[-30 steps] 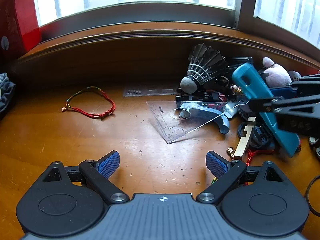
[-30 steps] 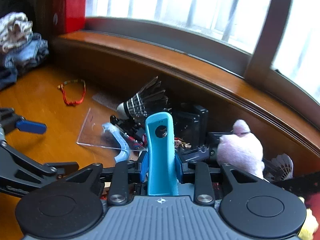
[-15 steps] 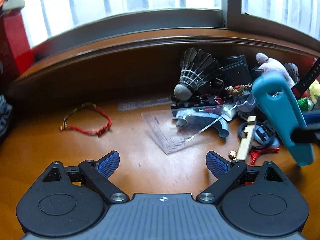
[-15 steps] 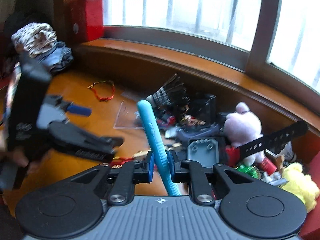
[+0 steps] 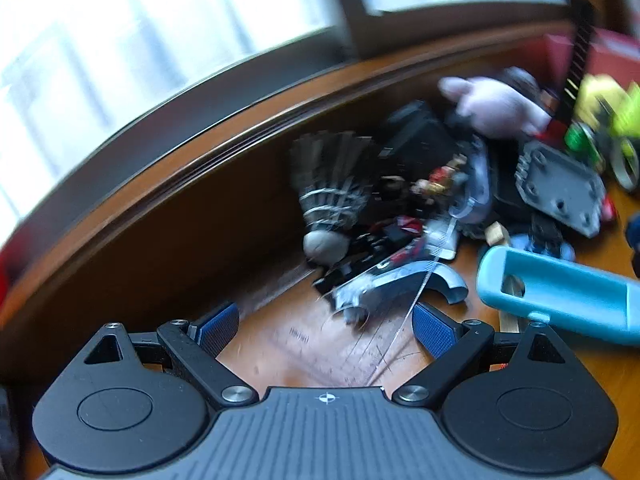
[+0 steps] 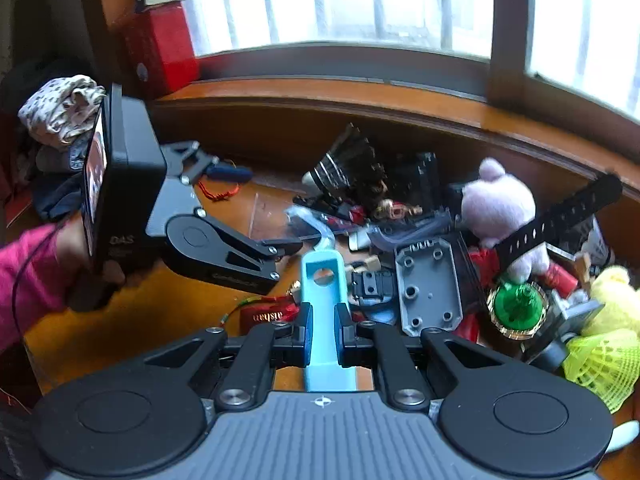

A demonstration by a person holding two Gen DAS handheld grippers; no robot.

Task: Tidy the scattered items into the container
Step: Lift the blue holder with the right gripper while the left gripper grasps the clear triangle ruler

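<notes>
A light-blue silicone sleeve (image 6: pixel 323 308) sticks forward between the pads of my right gripper (image 6: pixel 322 332); its jaws are closing and both pads press its sides. In the left wrist view the sleeve (image 5: pixel 560 300) hangs at the right, above the pile. My left gripper (image 5: pixel 326 328) is open over a clear set square (image 5: pixel 360 344), with nothing between its fingers. It points at a black shuttlecock (image 5: pixel 328 200). In the right wrist view the left gripper (image 6: pixel 260 208) hovers left of the clutter, held by a hand in a pink sleeve (image 6: pixel 28 276).
The wooden desk (image 6: pixel 160 320) carries a heap: a pink plush (image 6: pixel 500 204), a grey plate (image 6: pixel 428 284), a green top (image 6: pixel 518 304), a yellow shuttlecock (image 6: pixel 600 364) and a red bracelet (image 6: pixel 218 194). A raised wooden sill (image 6: pixel 320 92) runs behind. Clothes (image 6: pixel 60 108) and a red box (image 6: pixel 160 48) stand at the left.
My left gripper has rolled and slid toward the heap, leaving the bracelet out of its view. My right gripper drew back with the blue sleeve, which has turned in its grip.
</notes>
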